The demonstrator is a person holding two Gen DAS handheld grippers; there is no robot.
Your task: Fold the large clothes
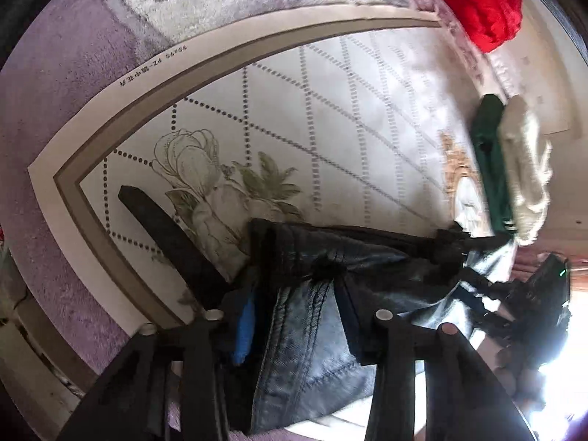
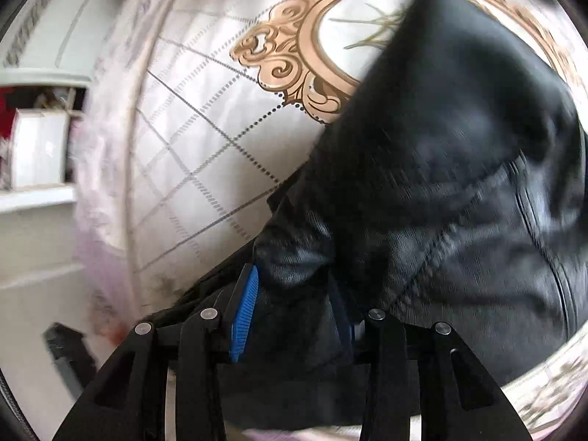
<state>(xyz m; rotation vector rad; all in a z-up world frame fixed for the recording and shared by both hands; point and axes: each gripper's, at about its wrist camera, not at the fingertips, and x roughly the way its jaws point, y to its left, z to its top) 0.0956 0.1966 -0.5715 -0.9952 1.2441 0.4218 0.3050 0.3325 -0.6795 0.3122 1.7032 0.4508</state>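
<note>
I have the black leather jacket (image 1: pixel 316 330) caught in both grippers at once, which reads to me as carrying one edge over for a fold – two holds keep a heavy, slippery garment from sagging in the middle.

In the left wrist view the left gripper (image 1: pixel 294 316) has the jacket running up between its fingers (image 1: pixel 244 327); a stitched seam sits right in the gap, beside the blue pad. The fingers are only partly closed and I cannot tell whether the pads are truly pressing on the leather or just framing it. The rest of the jacket stretches away to the right, taut, towards my other gripper at the picture's edge, lifted off the patterned mat (image 1: pixel 330 117) with its flower print and dotted lattice.

In the right wrist view the right gripper (image 2: pixel 294 316) is clamped on a bunched fold of the jacket (image 2: pixel 441 183); the leather fills the space between the fingers (image 2: pixel 244 312) and billows up and to the right, covering part of the gold scroll ornament (image 2: pixel 290 70) on the mat.

A red cloth (image 1: pixel 477 3) and a green and cream garment (image 1: pixel 511 169) lie well apart at the far side – probably waiting their turn
</note>
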